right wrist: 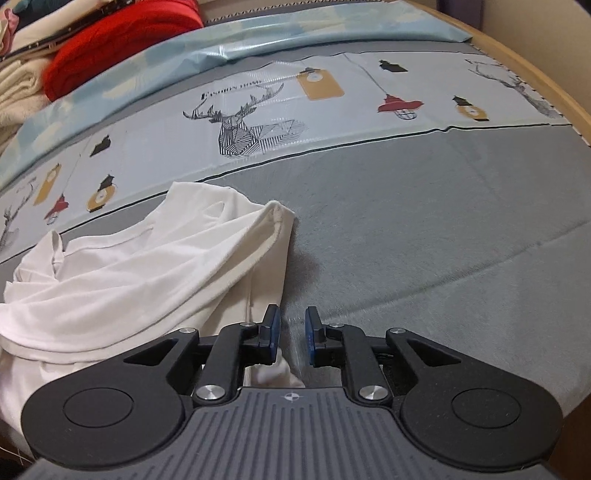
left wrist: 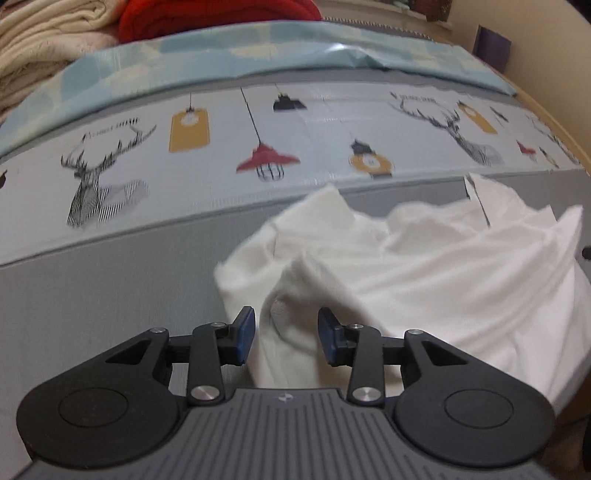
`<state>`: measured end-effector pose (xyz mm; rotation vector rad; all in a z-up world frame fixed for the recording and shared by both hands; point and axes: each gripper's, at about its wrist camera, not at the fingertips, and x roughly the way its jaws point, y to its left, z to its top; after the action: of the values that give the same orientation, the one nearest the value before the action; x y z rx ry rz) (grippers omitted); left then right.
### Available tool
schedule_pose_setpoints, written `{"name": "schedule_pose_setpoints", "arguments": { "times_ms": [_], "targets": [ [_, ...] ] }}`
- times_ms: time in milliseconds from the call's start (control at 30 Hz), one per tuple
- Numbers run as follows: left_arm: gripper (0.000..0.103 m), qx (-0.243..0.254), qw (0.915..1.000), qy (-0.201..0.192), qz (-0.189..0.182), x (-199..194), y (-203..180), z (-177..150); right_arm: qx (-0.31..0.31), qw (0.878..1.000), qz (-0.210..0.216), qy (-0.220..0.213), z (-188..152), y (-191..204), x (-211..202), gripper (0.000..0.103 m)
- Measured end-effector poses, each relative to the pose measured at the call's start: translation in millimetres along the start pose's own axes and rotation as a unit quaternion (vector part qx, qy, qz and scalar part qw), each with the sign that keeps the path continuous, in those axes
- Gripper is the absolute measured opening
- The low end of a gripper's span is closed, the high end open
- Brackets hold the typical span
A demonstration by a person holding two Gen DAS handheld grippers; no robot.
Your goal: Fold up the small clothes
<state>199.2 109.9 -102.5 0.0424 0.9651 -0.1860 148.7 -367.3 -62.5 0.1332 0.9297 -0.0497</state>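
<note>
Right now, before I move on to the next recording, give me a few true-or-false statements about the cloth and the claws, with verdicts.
1. The white garment lies crumpled on the grey bed cover. True.
2. The left claw is clamped shut on the garment. False: its jaws stand apart, a fold of cloth between them.
3. The garment is red. False: it is white; a red item sits at the far edge.
4. The right claw is at the garment's edge, jaws slightly apart. True.

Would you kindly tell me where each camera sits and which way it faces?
Left wrist: on the left gripper, looking down across the bed at the white garment between its open fingers.
Right wrist: on the right gripper, facing the grey sheet, fingers apart beside the garment's edge.
Shared: garment, deer-print fabric, red blanket.
</note>
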Motion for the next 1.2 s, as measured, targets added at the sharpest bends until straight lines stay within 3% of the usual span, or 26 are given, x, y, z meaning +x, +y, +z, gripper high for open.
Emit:
{"name": "schedule_pose_setpoints", "arguments": {
  "times_ms": [267,400,433,467,567,633,700,733,800,833,933,1200],
  "targets": [
    [0.043,-0.062,0.9979,0.011,-0.017,28,12,28,0.01,1.0,-0.003,0.001,21,9,25,0.017],
    [0.041,-0.052,0.998,0.018,-0.033,37,5,33,0.023,1.0,-0.002,-0.001,30,10,35,0.017],
    [0.03,-0.042,0.9982,0.022,-0.036,39,2,33,0.025,1.0,-0.003,-0.001,32,10,38,0.017],
    [0.005,-0.026,0.9988,0.024,-0.033,39,1,33,0.027,1.0,-0.003,-0.002,34,10,40,0.017],
    [0.005,-0.044,0.9984,-0.014,-0.033,23,16,37,0.035,0.999,-0.004,-0.005,39,10,44,0.017],
    [0.004,-0.114,0.9914,-0.06,-0.022,8,42,40,0.042,0.999,-0.002,-0.012,42,9,44,0.017],
    [0.004,-0.195,0.9779,-0.075,0.0,3,69,36,0.054,0.998,0.002,-0.025,45,7,42,0.017],
    [0.005,-0.212,0.9753,-0.063,0.012,7,74,33,0.062,0.998,0.003,-0.033,47,7,41,0.017],
    [0.009,-0.205,0.9787,-0.016,0.003,20,73,30,0.076,0.996,0.001,-0.047,48,5,39,0.017],
    [0.016,-0.201,0.9795,-0.003,-0.006,24,70,29,0.08,0.996,0.001,-0.049,49,5,39,0.017],
    [0.029,-0.195,0.9807,-0.01,0.003,22,67,29,0.085,0.995,0.004,-0.05,50,6,41,0.017],
    [0.031,-0.28,0.9591,0.028,-0.032,35,92,16,0.082,0.995,0.027,-0.046,51,17,45,0.024]
  ]
}}
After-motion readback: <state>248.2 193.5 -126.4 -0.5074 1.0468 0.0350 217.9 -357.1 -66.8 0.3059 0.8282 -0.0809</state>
